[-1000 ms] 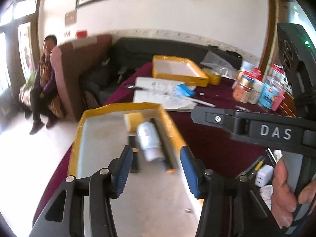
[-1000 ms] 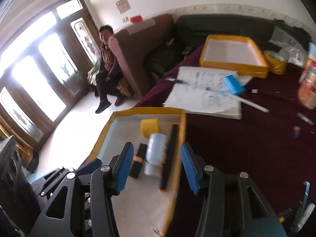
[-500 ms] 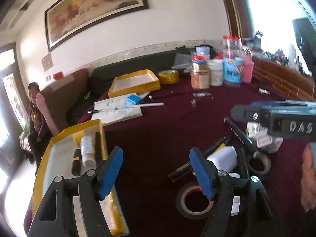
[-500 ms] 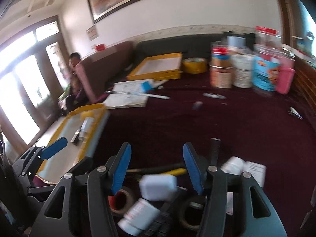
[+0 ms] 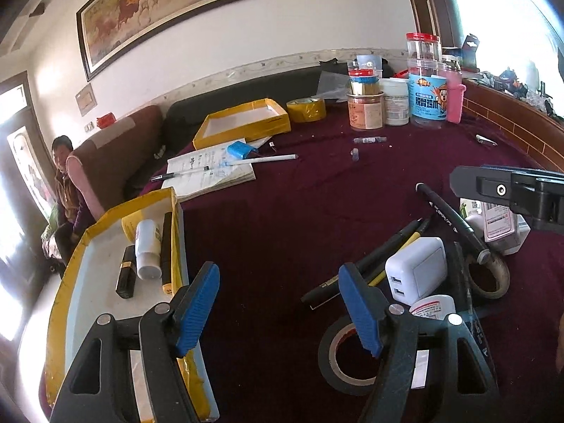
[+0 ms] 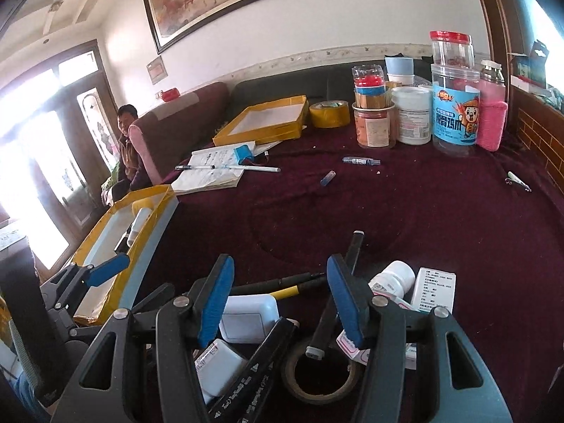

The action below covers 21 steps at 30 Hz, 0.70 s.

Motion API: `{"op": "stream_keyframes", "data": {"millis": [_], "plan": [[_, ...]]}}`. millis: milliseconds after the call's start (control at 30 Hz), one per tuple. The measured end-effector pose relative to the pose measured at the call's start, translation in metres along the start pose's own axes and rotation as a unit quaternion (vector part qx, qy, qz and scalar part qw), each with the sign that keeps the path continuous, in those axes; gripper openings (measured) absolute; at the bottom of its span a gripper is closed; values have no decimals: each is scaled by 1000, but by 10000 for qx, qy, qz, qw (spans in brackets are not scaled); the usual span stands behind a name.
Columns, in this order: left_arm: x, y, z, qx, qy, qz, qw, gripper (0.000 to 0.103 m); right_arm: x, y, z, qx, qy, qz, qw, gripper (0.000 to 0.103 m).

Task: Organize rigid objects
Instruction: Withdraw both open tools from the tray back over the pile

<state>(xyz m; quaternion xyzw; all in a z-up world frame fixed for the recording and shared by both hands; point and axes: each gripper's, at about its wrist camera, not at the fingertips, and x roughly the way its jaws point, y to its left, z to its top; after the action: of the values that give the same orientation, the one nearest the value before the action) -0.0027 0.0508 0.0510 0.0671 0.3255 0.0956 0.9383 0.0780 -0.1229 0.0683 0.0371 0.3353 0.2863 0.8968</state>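
A yellow-rimmed tray [image 5: 91, 232] at the table's left edge holds a white bottle [image 5: 148, 246], a black lipstick [image 5: 126, 276] and a black pen [image 5: 166, 243]. To its right lies a pile: a white charger [image 5: 416, 273], black markers [image 5: 447, 215], a black tape roll [image 5: 329, 356], a brown tape roll [image 5: 493, 275]. My left gripper [image 5: 278, 308] is open and empty over bare cloth between tray and pile. My right gripper [image 6: 280, 305] is open and empty above the charger [image 6: 248, 317], a marker [image 6: 338, 292] and the tape roll [image 6: 299, 387].
A second yellow tray [image 5: 243, 123], an open notebook [image 5: 211, 171] with a blue pack and pens, a yellow tape roll [image 5: 306, 109] and several jars [image 5: 424, 81] stand at the back of the maroon table [image 5: 299, 204]. A person sits on a sofa at left.
Both grippers have swung right from over the near tray to the pile of loose objects. Both stay open and empty.
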Motion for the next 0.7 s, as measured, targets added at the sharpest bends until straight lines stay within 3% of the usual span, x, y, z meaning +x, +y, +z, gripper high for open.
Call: {"op": "stream_keyframes", "data": {"millis": [533,600,700], "plan": [[-2,-4,-1,107,26,44,9999,76,5,-8,-1,146,106,12,9998,54],[-1,-2,0,112,95,-89,9999,76,4,-11,0,188,97,-30,9998,54],[3,15,3,-211,480,-783,9955,76,3,-19,1,339,74,-62,9994,54]]}}
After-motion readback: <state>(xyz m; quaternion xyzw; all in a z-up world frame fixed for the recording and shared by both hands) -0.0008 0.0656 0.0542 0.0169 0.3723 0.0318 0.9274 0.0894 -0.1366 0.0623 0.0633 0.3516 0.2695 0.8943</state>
